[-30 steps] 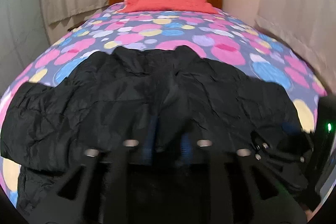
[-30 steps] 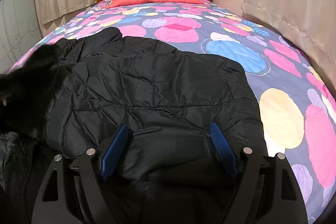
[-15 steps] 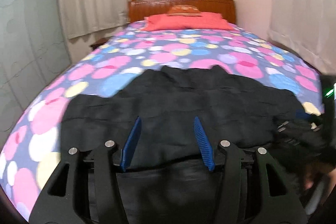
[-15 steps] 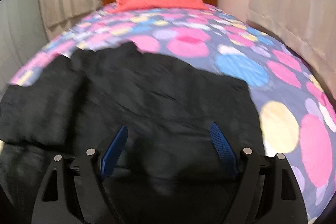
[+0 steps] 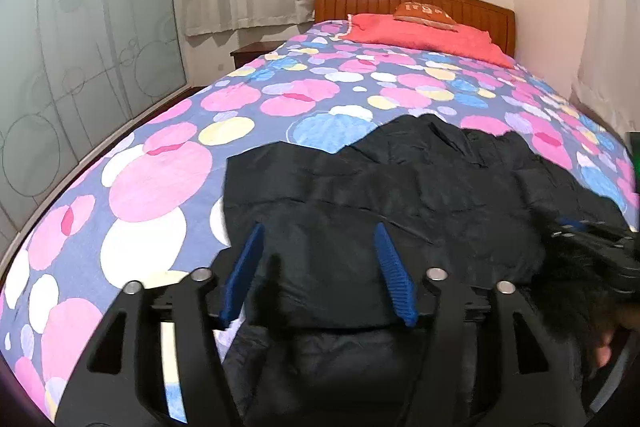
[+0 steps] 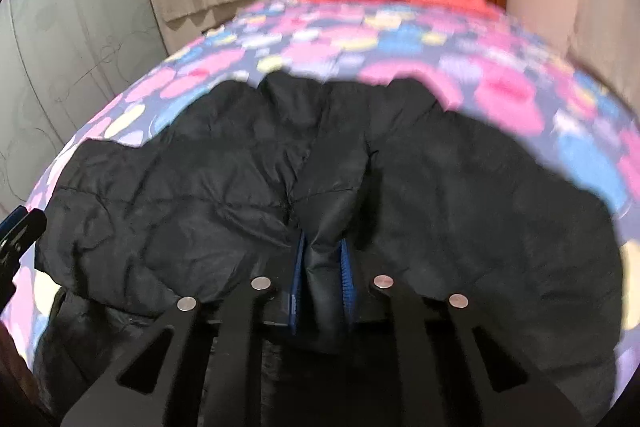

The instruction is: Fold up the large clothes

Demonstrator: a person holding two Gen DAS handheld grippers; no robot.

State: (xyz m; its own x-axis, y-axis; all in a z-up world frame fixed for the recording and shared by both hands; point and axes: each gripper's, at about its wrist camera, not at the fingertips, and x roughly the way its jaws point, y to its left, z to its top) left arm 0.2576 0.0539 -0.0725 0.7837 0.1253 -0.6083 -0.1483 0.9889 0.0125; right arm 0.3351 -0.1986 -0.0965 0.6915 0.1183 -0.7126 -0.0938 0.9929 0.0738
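Right tongs (image 6: pixel 322 267) have just snapped closed and now pinch a ridge of the black jacket (image 6: pixel 360 195), fabric bunched between the blue pads (image 6: pixel 347 277). Left tongs (image 5: pixel 316 267) have just been opening, standing fairly wide, nothing clamped, over the jacket's near edge. The jacket lies across the foot of the bed (image 5: pixel 168 179), pillow (image 5: pixel 424 35) up at 12 o'clock
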